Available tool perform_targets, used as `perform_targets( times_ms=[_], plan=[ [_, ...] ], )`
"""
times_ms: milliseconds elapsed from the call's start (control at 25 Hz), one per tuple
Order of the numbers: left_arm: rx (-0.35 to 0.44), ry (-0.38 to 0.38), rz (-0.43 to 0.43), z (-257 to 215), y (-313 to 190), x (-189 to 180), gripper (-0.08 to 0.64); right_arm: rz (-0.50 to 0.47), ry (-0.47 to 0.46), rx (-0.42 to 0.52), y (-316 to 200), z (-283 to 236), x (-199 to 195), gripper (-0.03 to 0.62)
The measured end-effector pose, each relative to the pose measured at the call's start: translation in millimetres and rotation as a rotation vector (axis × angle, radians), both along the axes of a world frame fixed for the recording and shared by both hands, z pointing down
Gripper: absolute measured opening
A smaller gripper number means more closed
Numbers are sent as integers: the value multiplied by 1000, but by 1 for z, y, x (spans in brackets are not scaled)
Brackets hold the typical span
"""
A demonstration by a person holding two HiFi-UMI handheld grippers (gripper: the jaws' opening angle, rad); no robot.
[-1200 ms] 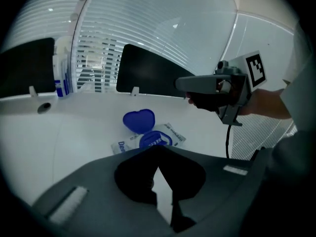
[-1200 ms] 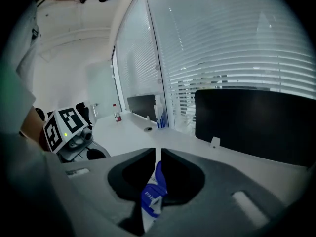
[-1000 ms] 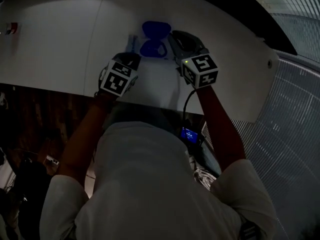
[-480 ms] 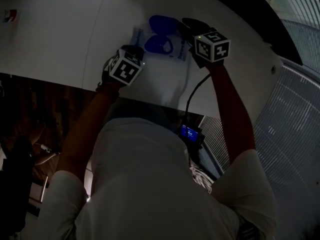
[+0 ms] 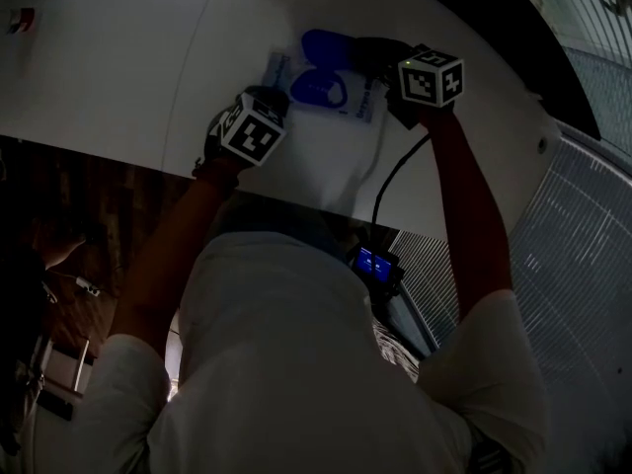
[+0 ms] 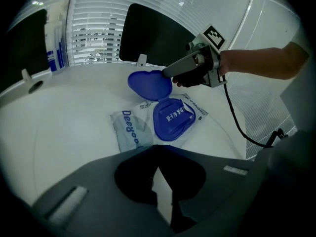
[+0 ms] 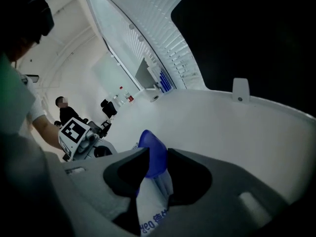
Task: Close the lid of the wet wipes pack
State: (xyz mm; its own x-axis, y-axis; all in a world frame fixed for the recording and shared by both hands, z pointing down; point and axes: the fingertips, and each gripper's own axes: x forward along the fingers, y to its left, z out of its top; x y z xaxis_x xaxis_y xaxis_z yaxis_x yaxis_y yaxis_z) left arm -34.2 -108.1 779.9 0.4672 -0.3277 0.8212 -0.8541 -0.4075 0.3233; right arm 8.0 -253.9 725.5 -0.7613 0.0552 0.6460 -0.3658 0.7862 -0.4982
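The wet wipes pack (image 6: 129, 132) lies flat in the middle part of the white table (image 5: 118, 77), well in from its edges. Its blue lid (image 6: 149, 84) is open and stands tilted up on the side of the pack toward the far edge. The right gripper (image 6: 169, 74) has its tips at this lid. Its jaws have just been opening and are apart, with the lid's edge between them, not pressed. The left gripper (image 6: 158, 171) is near the pack's nearer end, its jaws together and empty.
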Motion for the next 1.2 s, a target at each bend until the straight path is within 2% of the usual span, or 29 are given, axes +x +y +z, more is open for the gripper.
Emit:
perform_targets(
  times_ms=[160,400,600,800,880,920,960,1200],
  plan=[
    [-5,-10,4,0,2,-1,3,-26,-53,-39,12,-17,1,112],
    [-5,-17,4,1,1,-1,3,-163,-101,-139,58,-44,7,123],
    [16,-17,-5,2,-3,1,3,-203,-133,-237,94,-49,17,123],
    [22,-30,-12,1,-6,-3,3,-205,-81,-255,118,-28,16,113],
    [24,-38,-14,2,-6,-4,3,-186,-41,-232,120,-17,16,59],
    [23,-34,-13,2,-6,-3,3,-171,-17,-217,119,-11,16,10],
    [21,-26,-12,2,-5,-1,3,-160,6,-201,118,-5,17,2],
    [25,-18,-17,1,-5,0,3,-144,129,-99,116,16,20,2]
  ],
)
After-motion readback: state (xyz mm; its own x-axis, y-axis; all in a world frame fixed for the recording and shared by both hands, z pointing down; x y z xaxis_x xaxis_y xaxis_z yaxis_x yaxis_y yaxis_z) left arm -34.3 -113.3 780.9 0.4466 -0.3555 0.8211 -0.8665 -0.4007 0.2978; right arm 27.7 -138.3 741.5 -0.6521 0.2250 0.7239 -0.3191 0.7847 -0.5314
